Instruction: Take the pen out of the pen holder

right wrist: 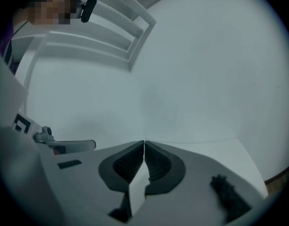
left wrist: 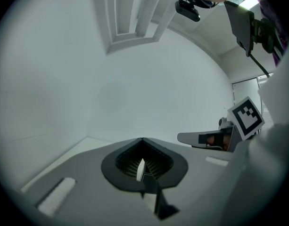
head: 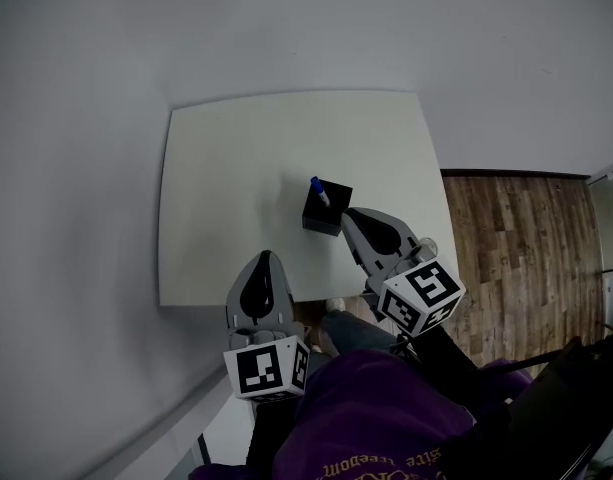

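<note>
A black square pen holder [head: 324, 211] stands near the middle of the white table [head: 226, 168], and a blue pen [head: 319, 191] sticks up out of it, leaning left. My right gripper [head: 350, 215] is just right of the holder, its tips close to the holder's side; the jaws are shut and empty [right wrist: 144, 143]. My left gripper [head: 265, 256] hovers over the table's near edge, left of and nearer than the holder, also shut with nothing in it [left wrist: 143, 140]. Neither gripper view shows the holder or pen clearly.
A plain white wall runs behind and to the left of the table. Wooden floor [head: 516, 248] lies to the right. The right gripper's marker cube [left wrist: 246, 117] shows in the left gripper view. A person's purple sleeve [head: 376, 418] fills the bottom of the head view.
</note>
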A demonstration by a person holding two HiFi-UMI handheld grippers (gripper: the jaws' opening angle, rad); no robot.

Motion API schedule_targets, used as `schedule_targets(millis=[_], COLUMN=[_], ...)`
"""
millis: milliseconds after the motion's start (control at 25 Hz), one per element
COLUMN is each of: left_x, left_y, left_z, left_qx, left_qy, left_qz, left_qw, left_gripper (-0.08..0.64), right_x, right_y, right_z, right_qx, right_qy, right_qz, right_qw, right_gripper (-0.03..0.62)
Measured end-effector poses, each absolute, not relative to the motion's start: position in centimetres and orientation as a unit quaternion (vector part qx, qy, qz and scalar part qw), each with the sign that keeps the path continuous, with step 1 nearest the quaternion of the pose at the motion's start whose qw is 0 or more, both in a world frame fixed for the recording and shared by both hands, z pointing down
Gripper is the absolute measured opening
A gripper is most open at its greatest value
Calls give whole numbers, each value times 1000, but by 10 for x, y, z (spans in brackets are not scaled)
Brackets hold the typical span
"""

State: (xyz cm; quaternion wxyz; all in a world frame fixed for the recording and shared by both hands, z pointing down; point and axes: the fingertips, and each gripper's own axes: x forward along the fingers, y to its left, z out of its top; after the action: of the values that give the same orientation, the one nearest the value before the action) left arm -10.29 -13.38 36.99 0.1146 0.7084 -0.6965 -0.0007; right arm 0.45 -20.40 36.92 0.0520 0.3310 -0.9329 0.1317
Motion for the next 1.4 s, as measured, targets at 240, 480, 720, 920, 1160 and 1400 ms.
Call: schedule_targets(millis=[240,480,720,920,1160,1400], left_x=[-101,-97,-100,-108,-114,-125], left_y=[-163,-178,-186,-191,-200,-204], left_z=[370,376,387,398,398,403], left_qx=[697,689,685,685,695,694], left_qy=[-709,-716,-718,-714,-703,-704], left_qz=[1,4,13,24,30,21], left_qw=[111,111,124,141,144,150], left_gripper=[5,4,5,5,5,5], right_x=[5,1,-6,-19,-31,-42], right_y=[-235,-254,-266,-273,-281,-287], right_z=[384,404,425,437,449,470], right_qx=[310,293,280,271,265,263], right_qy=[-938,-941,-940,-938,-932,-924], right_qz=[138,131,129,136,131,122], right_qw=[72,107,145,171,210,250], right_gripper=[12,12,14,48,80,92])
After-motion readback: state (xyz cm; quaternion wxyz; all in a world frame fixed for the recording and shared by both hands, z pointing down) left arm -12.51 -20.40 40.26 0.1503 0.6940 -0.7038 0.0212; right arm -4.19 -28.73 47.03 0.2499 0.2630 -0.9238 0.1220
